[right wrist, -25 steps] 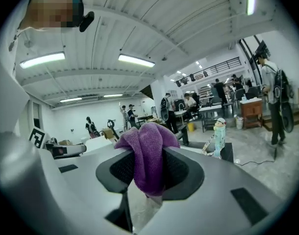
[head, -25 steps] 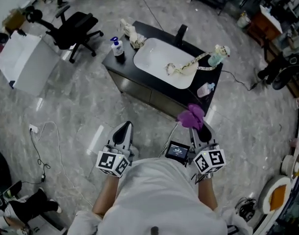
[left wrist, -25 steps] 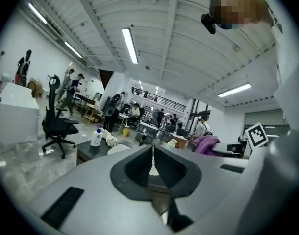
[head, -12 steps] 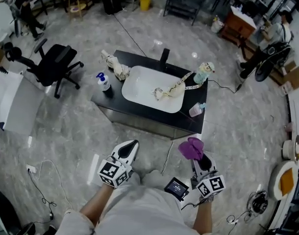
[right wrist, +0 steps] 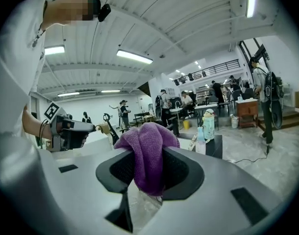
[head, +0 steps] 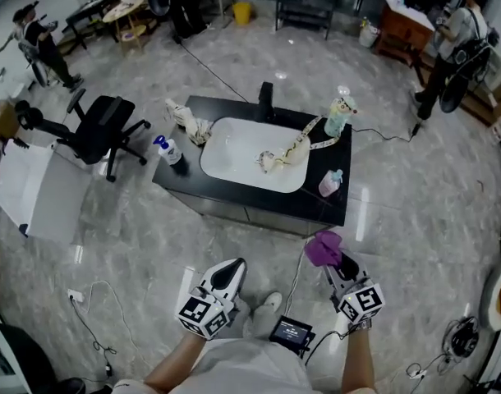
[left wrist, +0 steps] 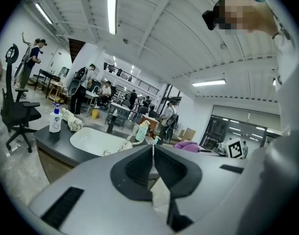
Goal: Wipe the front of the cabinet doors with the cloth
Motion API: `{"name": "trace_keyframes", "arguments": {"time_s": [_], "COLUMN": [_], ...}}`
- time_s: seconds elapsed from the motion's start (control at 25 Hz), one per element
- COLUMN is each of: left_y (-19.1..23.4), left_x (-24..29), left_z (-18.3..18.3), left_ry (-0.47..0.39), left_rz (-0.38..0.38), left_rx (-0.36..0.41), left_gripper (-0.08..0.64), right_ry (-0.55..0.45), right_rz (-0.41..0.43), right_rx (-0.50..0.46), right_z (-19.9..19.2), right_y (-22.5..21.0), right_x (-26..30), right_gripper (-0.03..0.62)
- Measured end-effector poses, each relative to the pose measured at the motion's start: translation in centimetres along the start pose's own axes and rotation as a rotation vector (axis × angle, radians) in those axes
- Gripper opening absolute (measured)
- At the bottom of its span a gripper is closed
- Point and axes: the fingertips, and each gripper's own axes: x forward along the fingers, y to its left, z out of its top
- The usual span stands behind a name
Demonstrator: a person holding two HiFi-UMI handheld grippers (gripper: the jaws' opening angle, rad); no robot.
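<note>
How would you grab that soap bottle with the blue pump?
Grip the soap bottle round its white body, below the blue pump, coming in level from the counter's open left corner. It stands upright there, and the pump looks too thin. The left gripper has its jaws shut, so open them first.

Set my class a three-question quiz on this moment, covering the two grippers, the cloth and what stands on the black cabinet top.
1. True or false: the left gripper has its jaws together with nothing between them.
2. Multiple choice: the purple cloth is (a) lying on the floor, (b) clamped in the right gripper, (c) held by the left gripper.
3. Short answer: in the head view, on which side of the white basin does the pump bottle stand?
Key: 1 true; 2 b; 3 left.
</note>
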Motion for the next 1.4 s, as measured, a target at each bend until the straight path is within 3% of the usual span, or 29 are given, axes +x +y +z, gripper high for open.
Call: {"name": "trace_keyframes", "arguments": {"time_s": [0.24, 0.4, 0.76, 1.12, 1.4], "left_y": [1.6, 3.7, 11.2, 19.9, 21.3], "left_x": [-0.1, 2.0, 5.1, 6.7, 7.5], "left_z": [-3.4, -6.4, -11.4, -17.0, -20.4], "left_ry": [0.042, 0.092, 0.128, 0.126, 0.102], "left_rz": [0.025, -0.017, -0.138, -0.111, -0.094], "left_rx": [0.014, 0.015, 0.028, 0.023, 0.01], "left_gripper": [0.017, 0.017, 0.017, 0.017, 0.017], "right_ry": [-0.016, 0.0, 0.077, 0.125, 0.098], "right_rz": [0.046, 0.053, -0.115, -0.236, -0.235], "right_rx": [0.061, 0.121, 0.315, 0.276, 0.324], "right_z": [-3.3, -6.1, -16.7, -24.5, -26.6], "right_y": [1.7, 3.0, 4.8, 5.0, 4.3], "right_x": [3.8, 7.3, 16.3, 26.1, 32.2], "right_gripper": [0.138, 0.138, 0.138, 0.138, 0.138]}}
